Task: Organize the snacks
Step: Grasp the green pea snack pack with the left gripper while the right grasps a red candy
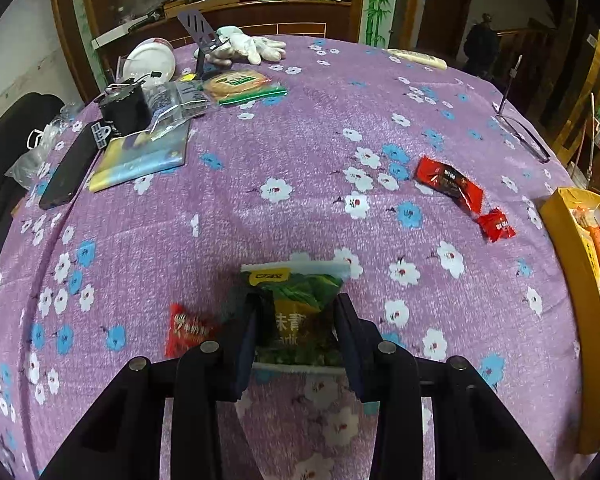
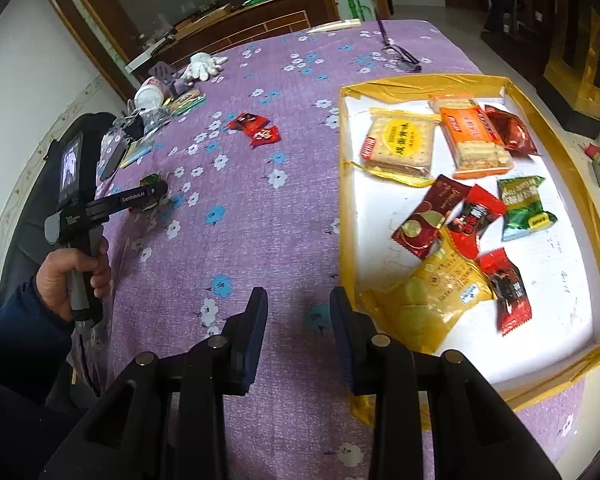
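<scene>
A green snack packet (image 1: 300, 292) lies on the purple flowered tablecloth, and my left gripper (image 1: 299, 304) is shut on it, its pads pressed against the packet's two sides. Beside its left finger lies a small red packet (image 1: 188, 332). Two more red packets (image 1: 448, 182) (image 1: 496, 226) lie farther off to the right. In the right wrist view my right gripper (image 2: 299, 300) stands open over bare cloth, just left of the yellow-rimmed tray (image 2: 346, 200), which holds several snacks. That view also shows the left gripper (image 2: 156, 196) at the far left with the green packet (image 2: 152, 180).
At the table's far left are a phone (image 1: 66, 172), a black cup (image 1: 124, 108), paper plates (image 1: 150, 62), a white glove (image 1: 252, 46) and a cracker pack (image 1: 240, 84). Glasses (image 1: 520, 132) lie far right. A hand (image 2: 72, 276) holds the left gripper's handle.
</scene>
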`<state>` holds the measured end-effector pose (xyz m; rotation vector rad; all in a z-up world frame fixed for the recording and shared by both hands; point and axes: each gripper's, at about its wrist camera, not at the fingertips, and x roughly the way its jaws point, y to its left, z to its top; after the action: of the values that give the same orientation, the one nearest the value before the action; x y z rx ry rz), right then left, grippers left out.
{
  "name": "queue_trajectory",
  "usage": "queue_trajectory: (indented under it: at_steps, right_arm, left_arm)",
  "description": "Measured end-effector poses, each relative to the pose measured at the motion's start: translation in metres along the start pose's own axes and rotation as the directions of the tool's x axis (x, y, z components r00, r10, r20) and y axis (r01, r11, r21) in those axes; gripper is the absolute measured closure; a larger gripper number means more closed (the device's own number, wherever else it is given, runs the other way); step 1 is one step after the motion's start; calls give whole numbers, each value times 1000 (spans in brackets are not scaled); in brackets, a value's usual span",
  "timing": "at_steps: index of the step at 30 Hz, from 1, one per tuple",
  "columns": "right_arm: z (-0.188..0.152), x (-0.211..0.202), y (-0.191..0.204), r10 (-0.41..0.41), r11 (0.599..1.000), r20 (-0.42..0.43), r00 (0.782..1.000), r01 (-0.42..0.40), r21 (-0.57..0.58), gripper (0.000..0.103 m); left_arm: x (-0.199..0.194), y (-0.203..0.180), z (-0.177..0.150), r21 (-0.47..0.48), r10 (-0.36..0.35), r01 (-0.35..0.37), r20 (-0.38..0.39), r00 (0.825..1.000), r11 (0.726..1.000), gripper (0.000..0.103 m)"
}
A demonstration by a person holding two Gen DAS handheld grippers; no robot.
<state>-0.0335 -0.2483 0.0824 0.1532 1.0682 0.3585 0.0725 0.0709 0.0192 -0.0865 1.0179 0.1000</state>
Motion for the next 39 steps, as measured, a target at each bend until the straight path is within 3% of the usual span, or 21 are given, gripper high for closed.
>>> queue_trajectory:
  at_steps: [5,13,19,25,34,39]
  right_arm:
    - [0,-1,-1,3,1000,1,1000,-3,-3,72]
    - [4,7,5,22,1000,-15,1000,-22,-8,72]
    - [7,15,12,45,999,-30,999,-46,-14,72]
    - [20,18,13,74,997,-26,997,-74,-9,72]
    - [96,44,29,136,989,-69,988,-139,-46,72]
    - [143,83,42,148,984,-95,984,-155,-82,72]
  left_arm:
    - [-5,-3,-3,0,-18,18,0,1000,1000,72]
    - [-33,-22,-27,49,-101,101,-3,995,994,74]
    - [-49,-45,-56,110,-150,154,-46,988,982,74]
    - [-54,-57,-79,152,-138,147,-68,988,977,74]
    - [-53,-54,-81,131,-138,146,-65,988,981,73]
    - [-53,-57,-82,144,-121,128,-60,991,981,73]
